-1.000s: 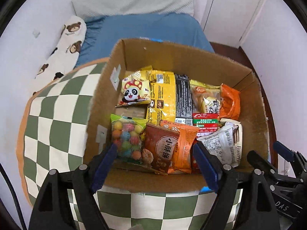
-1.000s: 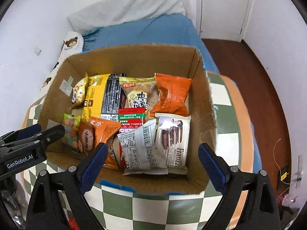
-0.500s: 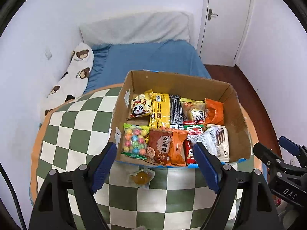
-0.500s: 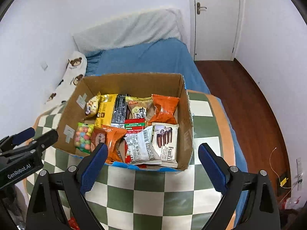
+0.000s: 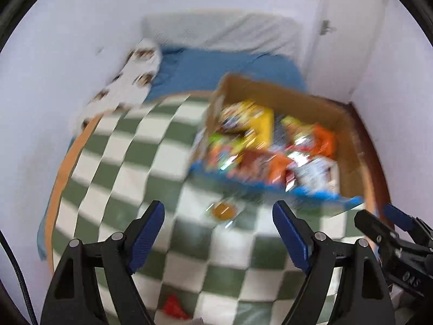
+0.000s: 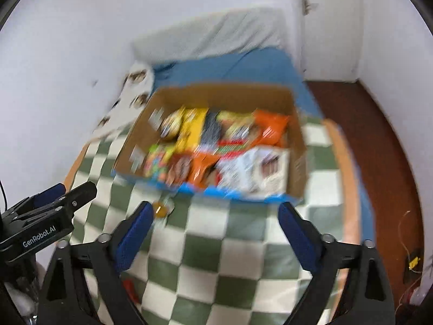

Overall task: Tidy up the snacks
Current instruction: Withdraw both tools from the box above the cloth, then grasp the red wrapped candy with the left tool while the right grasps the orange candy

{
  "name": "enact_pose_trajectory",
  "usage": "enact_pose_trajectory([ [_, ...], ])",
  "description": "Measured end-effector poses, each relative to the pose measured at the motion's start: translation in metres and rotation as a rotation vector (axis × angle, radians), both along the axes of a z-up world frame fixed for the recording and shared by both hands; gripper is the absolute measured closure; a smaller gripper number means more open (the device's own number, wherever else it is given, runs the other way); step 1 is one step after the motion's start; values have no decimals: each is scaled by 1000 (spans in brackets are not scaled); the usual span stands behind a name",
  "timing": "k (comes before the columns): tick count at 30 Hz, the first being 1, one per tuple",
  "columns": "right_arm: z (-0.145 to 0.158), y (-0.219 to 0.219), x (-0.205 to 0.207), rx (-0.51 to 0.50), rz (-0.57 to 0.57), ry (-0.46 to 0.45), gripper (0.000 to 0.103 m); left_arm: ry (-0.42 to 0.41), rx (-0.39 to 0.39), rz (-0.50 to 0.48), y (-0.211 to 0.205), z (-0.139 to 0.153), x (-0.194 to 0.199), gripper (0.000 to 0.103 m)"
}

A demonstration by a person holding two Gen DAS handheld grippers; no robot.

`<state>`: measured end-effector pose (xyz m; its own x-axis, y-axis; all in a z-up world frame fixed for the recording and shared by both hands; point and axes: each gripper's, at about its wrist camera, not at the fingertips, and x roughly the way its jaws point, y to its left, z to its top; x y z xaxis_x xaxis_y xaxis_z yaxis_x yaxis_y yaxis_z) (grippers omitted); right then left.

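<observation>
A cardboard box (image 5: 349,146) (image 6: 297,159) full of snack packets stands on the green-and-white checkered table (image 5: 130,162) (image 6: 243,243). A small clear packet with an orange sweet (image 5: 223,210) (image 6: 161,207) lies on the table just in front of the box. A red packet (image 5: 173,307) (image 6: 130,289) lies near the table's front edge. My left gripper (image 5: 217,230) is open and empty, held above the table, back from the box. My right gripper (image 6: 213,227) is open and empty, also back from the box. Both views are blurred.
A bed with a blue sheet (image 5: 224,67) (image 6: 243,65), a grey pillow and a bear-print pillow (image 5: 127,86) lies behind the table. A white door (image 6: 330,27) and dark wooden floor (image 6: 379,140) are to the right. White walls close in on both sides.
Both grippers have pulled back and up from the box, so more of the table shows. The left view has swung left. The sweet packet and red packet have come into view.
</observation>
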<state>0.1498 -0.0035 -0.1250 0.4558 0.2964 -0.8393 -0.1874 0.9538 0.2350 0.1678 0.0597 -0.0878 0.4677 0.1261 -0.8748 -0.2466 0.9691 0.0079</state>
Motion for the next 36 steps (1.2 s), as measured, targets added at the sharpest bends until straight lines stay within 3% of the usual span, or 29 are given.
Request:
enact_pose_trajectory([
  [2,-20,16,1,12,53,51,25,64,1,71,22,-23,-12,22],
  [10,-99,103,29,50,223,155,24,219,-43,336,94,-92,-64,22],
  [16,-147,150,49,39,201,184,25,294,-82,465,120,-130,-92,22],
  [23,-186,186,62,23,124,188,25,367,-73,516,131,-164,-110,22],
  [25,-193,194,64,-7,109,182,31,380,-65,518,132,-170,-113,22],
  [27,-196,202,64,-36,121,154,50,402,-71,518,132,-179,-116,22],
  [29,-197,207,62,-55,146,144,61,413,-88,514,132,-185,-120,22],
  [36,-205,199,30,-108,284,182,62,458,-202,477,122,-202,-132,22],
])
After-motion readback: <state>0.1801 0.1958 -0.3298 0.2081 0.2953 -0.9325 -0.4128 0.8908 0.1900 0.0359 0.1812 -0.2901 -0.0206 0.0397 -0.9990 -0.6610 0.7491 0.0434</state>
